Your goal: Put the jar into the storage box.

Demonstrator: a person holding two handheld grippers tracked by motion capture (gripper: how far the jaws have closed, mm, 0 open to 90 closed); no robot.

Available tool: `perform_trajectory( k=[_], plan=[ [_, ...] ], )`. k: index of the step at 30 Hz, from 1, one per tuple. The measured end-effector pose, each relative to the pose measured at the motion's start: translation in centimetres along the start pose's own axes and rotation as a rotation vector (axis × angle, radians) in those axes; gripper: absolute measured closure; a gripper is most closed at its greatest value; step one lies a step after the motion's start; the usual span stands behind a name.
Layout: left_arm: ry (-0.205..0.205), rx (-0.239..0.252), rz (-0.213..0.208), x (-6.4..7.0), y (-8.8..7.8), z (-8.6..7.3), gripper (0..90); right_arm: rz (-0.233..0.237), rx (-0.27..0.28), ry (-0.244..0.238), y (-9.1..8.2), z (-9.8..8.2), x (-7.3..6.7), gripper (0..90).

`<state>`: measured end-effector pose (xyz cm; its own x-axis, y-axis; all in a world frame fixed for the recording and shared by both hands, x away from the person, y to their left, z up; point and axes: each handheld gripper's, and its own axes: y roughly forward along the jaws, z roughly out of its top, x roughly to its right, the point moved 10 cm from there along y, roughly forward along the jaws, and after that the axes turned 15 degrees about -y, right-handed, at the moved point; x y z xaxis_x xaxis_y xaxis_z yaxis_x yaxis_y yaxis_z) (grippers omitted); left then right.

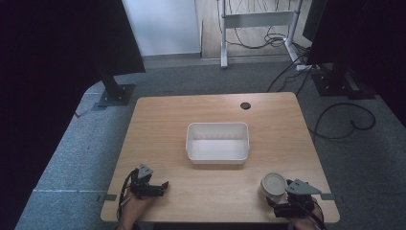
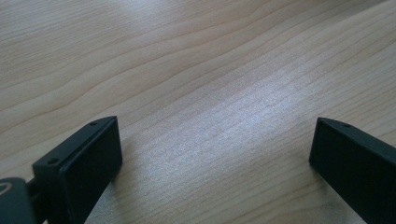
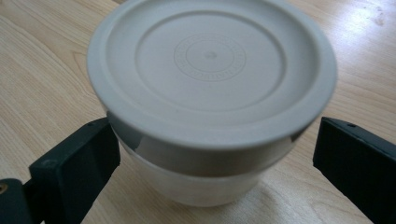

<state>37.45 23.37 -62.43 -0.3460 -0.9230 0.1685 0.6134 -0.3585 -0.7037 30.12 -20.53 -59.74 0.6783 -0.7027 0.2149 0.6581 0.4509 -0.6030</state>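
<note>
A round off-white tub with a snap-on lid (image 1: 274,184) stands upright near the table's front right corner. In the right gripper view the tub (image 3: 210,79) sits between the two black jaws of my right gripper (image 3: 215,135), which flank its sides without squeezing it; the right jaw shows a small gap. The right gripper (image 1: 282,196) is open around the tub. At the front left, my left gripper (image 1: 164,186) rests low over the wood, and its jaws (image 2: 215,135) stand wide open with nothing between them.
A white rectangular bin (image 1: 218,125) with nothing in it sits at the centre of the wooden table (image 1: 158,129). A black cable grommet (image 1: 245,105) lies near the far edge. Dark stands, a desk frame and cables are on the grey floor beyond.
</note>
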Motion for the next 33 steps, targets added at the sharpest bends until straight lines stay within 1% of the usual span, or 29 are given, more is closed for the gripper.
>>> perform_trajectory(
  k=[6, 10, 12, 13, 15, 20, 23, 25, 28, 33],
  plan=[
    [0.0, 0.0, 0.0, 0.0, 0.0, 0.0, 2.4, 0.012, 0.005, 0.002, 0.6, 0.0, -0.3, 3.2],
    [0.0, 0.0, 0.0, 0.0, 0.0, 0.0, 2.4, 0.011, 0.016, 0.004, 1.0, 0.4, -0.3, 4.9],
    [0.0, 0.0, 0.0, 0.0, 0.0, 0.0, 2.4, 0.01, 0.021, 0.004, 1.2, 0.6, -0.3, 7.3],
    [0.0, 0.0, 0.0, 0.0, 0.0, 0.0, 2.4, 0.014, 0.023, 0.003, 1.2, 0.7, -0.4, 8.2],
    [0.0, 0.0, 0.0, 0.0, 0.0, 0.0, 2.4, 0.007, 0.019, 0.007, 1.4, 0.7, -0.4, 8.8],
    [0.0, 0.0, 0.0, 0.0, 0.0, 0.0, 2.4, -0.007, 0.016, 0.031, 1.3, 0.6, -0.4, 9.1],
    [0.0, 0.0, 0.0, 0.0, 0.0, 0.0, 2.4, -0.005, 0.01, 0.038, 1.2, 0.7, -0.6, 9.1],
    [0.0, 0.0, 0.0, 0.0, 0.0, 0.0, 2.4, -0.001, 0.007, 0.04, 1.2, 0.8, -0.7, 9.1],
    [0.0, 0.0, 0.0, 0.0, 0.0, 0.0, 2.4, -0.008, 0.002, 0.035, 1.2, 0.9, -0.8, 9.1],
    [0.0, 0.0, 0.0, 0.0, 0.0, 0.0, 2.4, -0.016, 0.011, 0.03, 1.2, 1.7, -0.6, 9.1]
  ],
)
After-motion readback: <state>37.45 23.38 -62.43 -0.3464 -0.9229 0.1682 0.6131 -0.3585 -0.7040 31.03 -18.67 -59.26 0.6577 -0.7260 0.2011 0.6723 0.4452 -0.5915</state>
